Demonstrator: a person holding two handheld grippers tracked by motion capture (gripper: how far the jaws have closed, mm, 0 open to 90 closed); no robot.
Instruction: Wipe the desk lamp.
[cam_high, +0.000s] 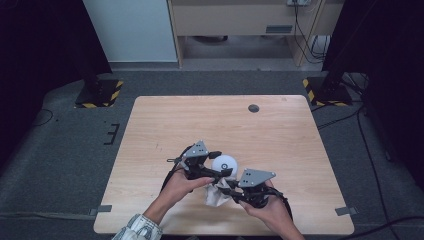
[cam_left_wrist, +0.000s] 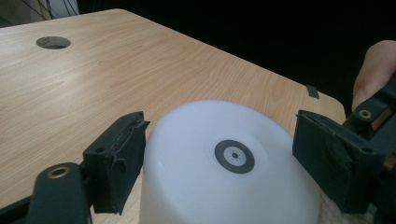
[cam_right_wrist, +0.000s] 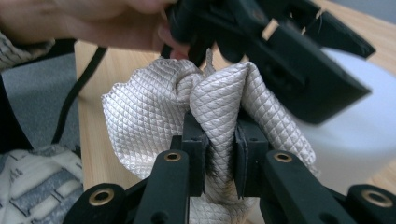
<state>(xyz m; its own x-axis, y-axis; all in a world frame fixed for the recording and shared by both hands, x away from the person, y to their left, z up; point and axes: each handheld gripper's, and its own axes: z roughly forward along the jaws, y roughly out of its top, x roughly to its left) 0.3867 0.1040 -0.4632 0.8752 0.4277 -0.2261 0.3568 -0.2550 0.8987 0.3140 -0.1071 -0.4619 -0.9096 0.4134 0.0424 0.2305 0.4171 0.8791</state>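
My left gripper (cam_left_wrist: 219, 163) stands wide around the white cup (cam_left_wrist: 229, 168), which sits upside down near the table's (cam_high: 165, 120) near edge, neither jaw touching it. My right gripper (cam_right_wrist: 219, 158) pinches the quilted cloth (cam_right_wrist: 154, 116), bunched at the cup's seven o'clock, so it is nearer.

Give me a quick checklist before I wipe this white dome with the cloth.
1. Cloth pinched in right gripper: ok, a fold sits between its fingers.
2. White dome framed by left gripper: ok.
3. Left fingers clamped on the dome: not ok, a gap shows at each side.
4. Cloth touching the dome: cannot tell.
5. Table around the work free of clutter: ok.
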